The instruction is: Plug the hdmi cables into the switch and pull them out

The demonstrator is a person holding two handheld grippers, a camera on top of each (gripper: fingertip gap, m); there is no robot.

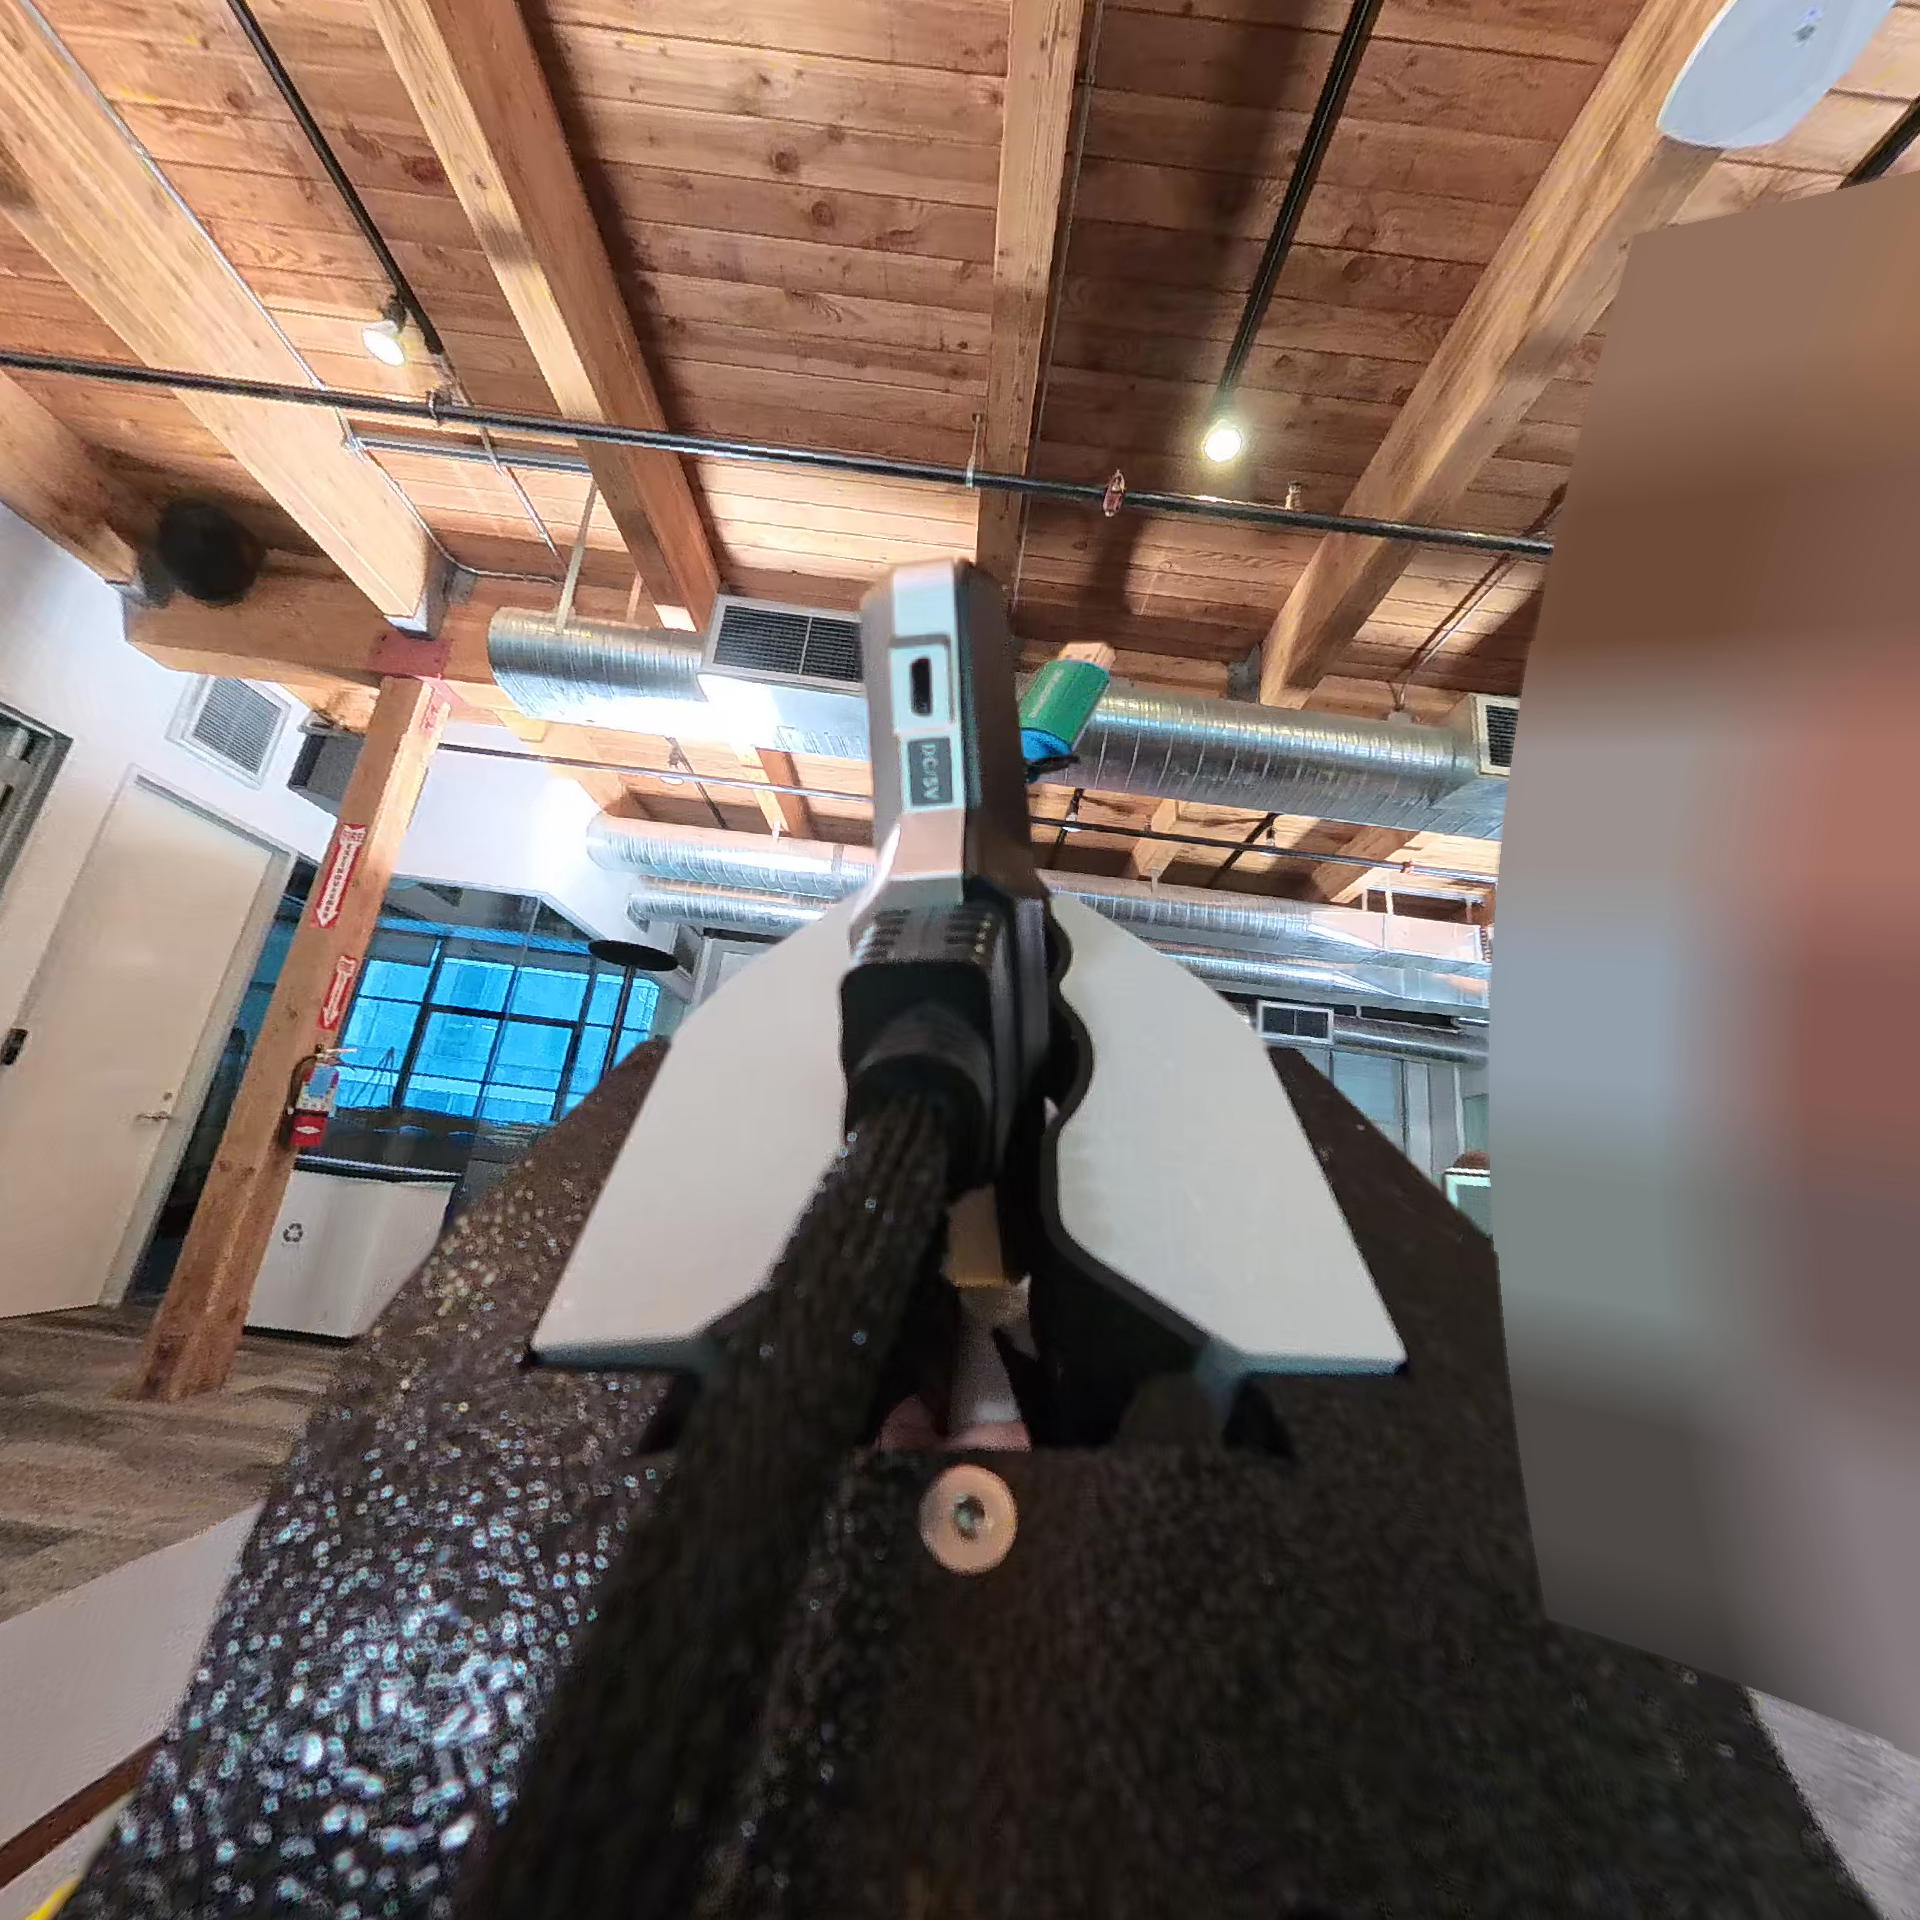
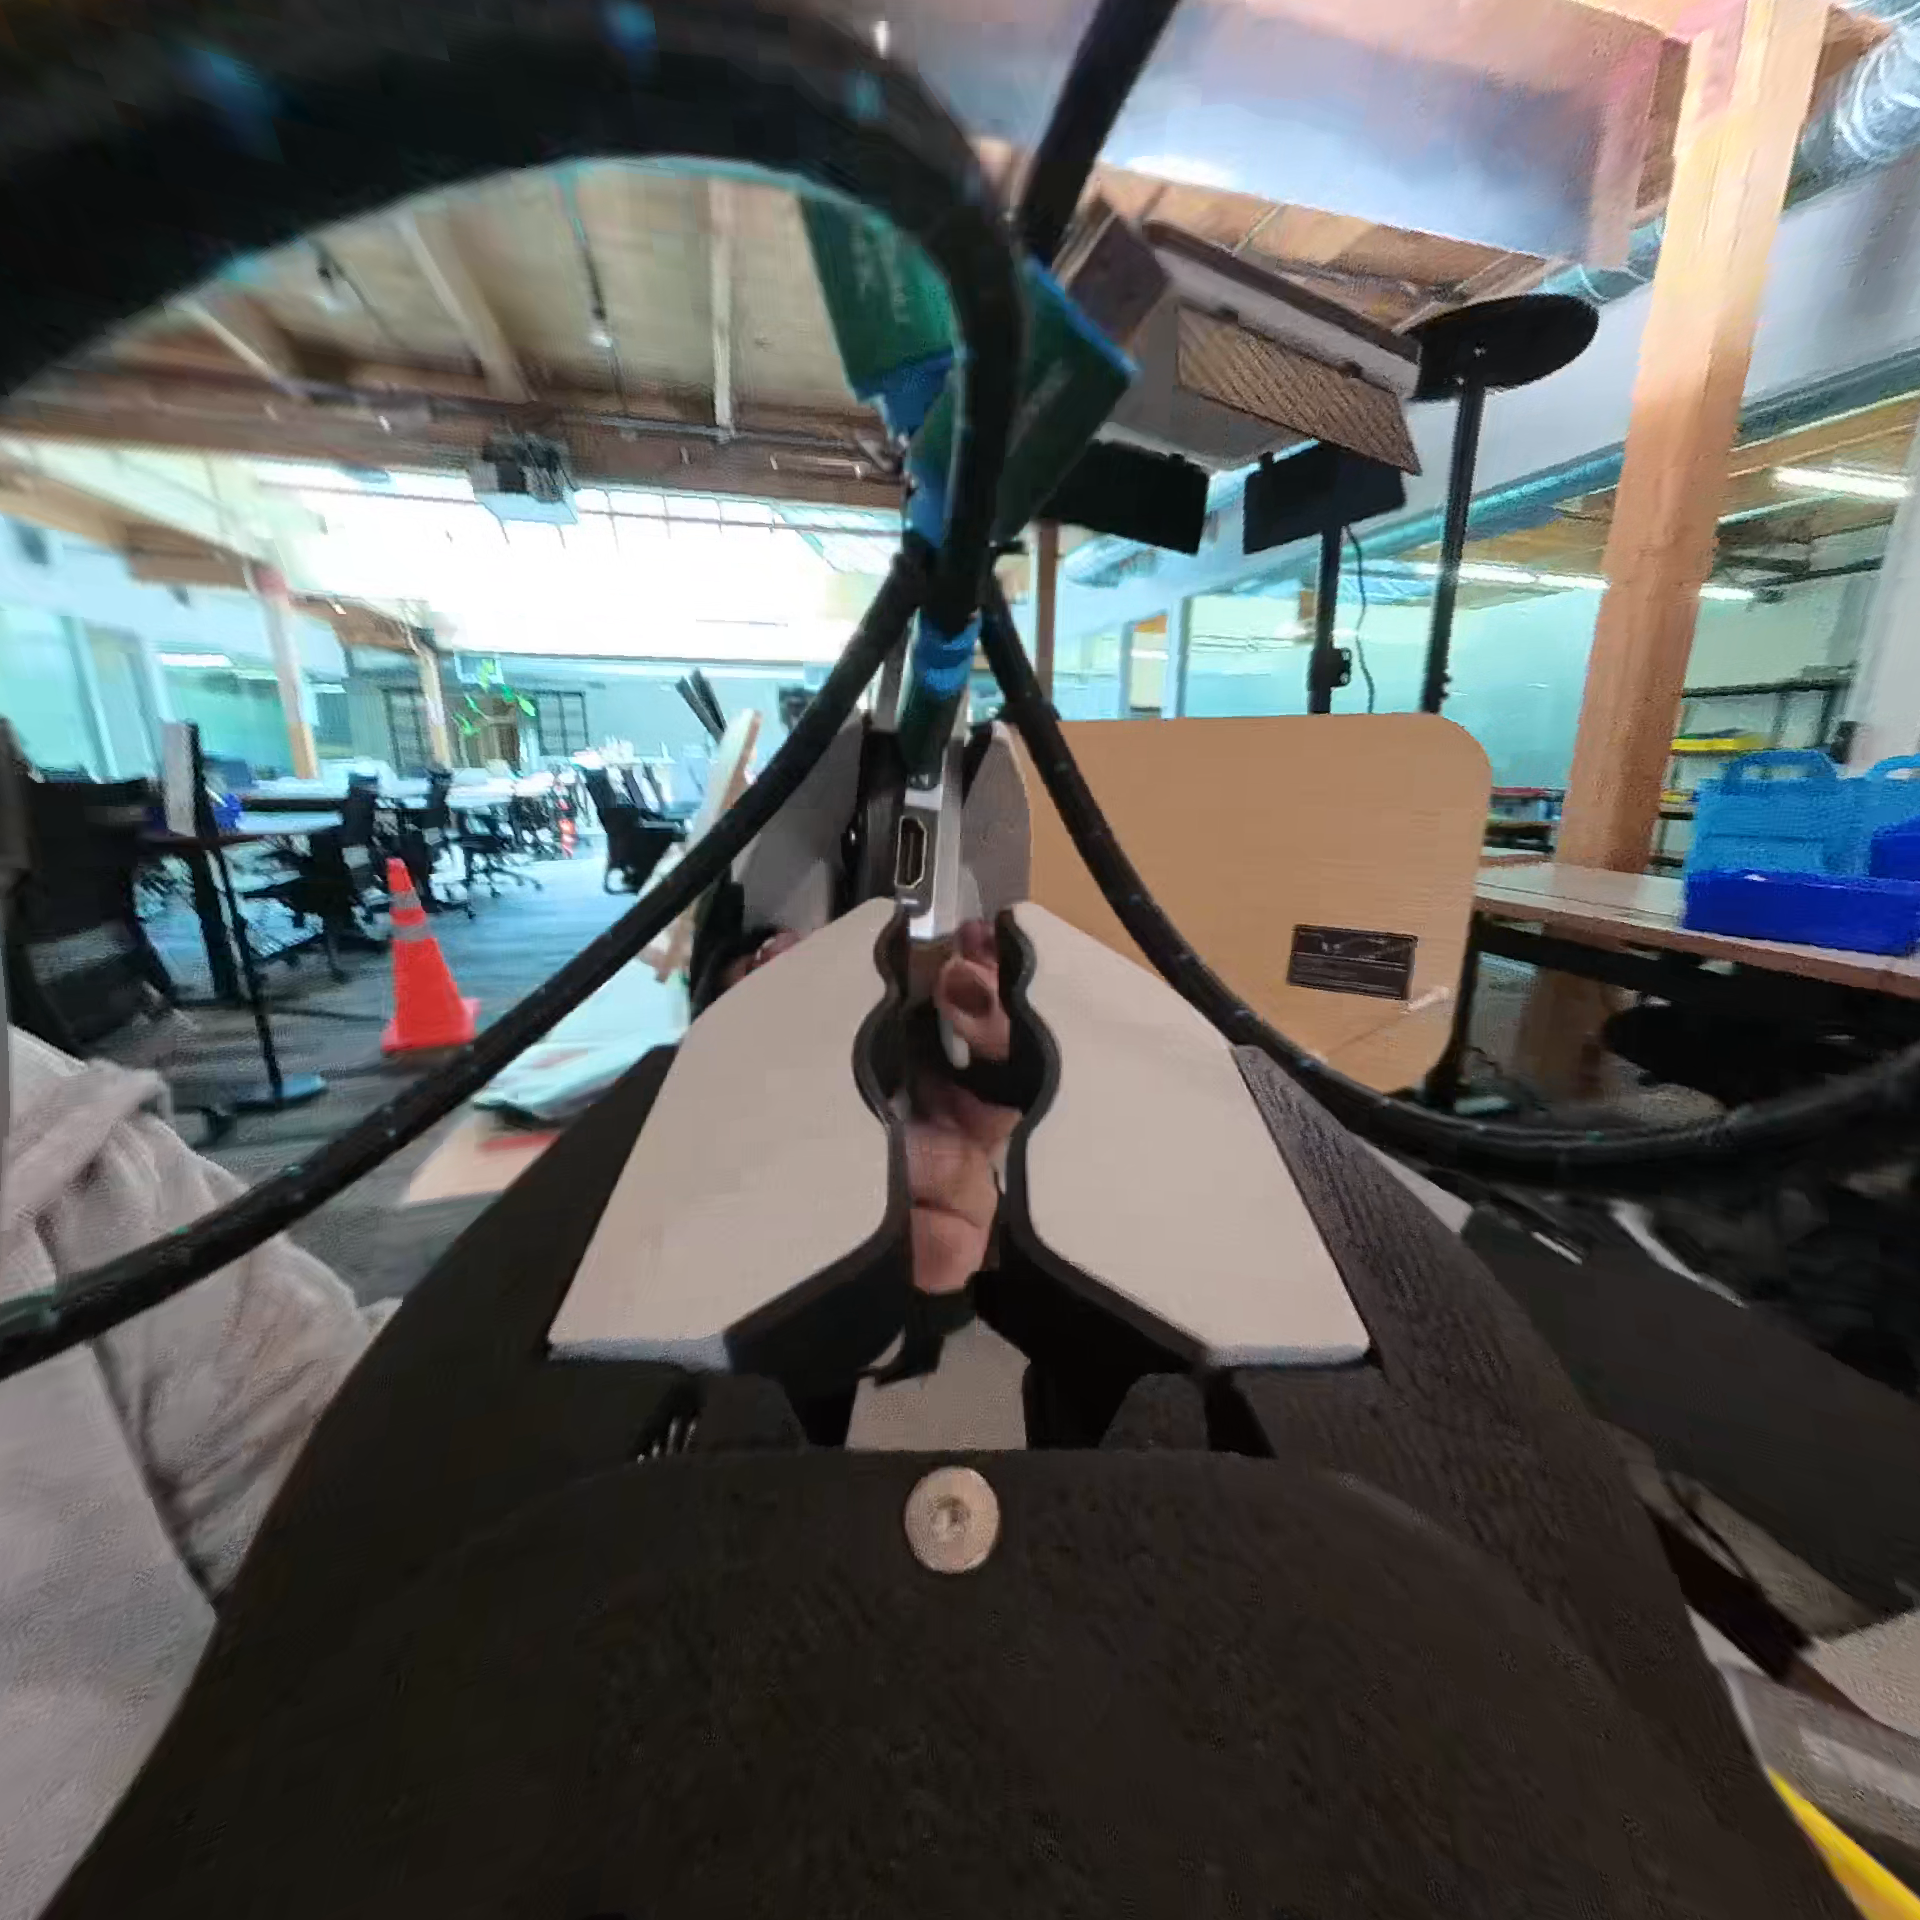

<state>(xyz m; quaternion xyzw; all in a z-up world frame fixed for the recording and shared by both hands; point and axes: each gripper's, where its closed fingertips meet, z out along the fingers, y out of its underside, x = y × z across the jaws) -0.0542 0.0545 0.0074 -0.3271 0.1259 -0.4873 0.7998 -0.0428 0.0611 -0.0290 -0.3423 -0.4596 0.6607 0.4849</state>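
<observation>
Wooden beams [image 1: 623, 312] span overhead. My left claw [image 1: 951, 935] clamps a slim silver adapter box [image 1: 930, 727] with black braided cable [image 1: 831, 1299]. My right claw [image 2: 951, 925] stands narrow at the box's port end [image 2: 920, 852]; I cannot tell if it grips.

My left claw [image 1: 940, 997] points up, pads pinching a silver adapter [image 1: 920, 727]; my right claw [image 2: 951, 935] stands slightly parted.

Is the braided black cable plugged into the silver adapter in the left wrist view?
Yes, the cable's black plug sits in the end of the silver adapter.

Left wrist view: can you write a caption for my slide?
Left gripper clamped on a silver adapter with a black braided cable plugged in, under a wooden ceiling.
</observation>
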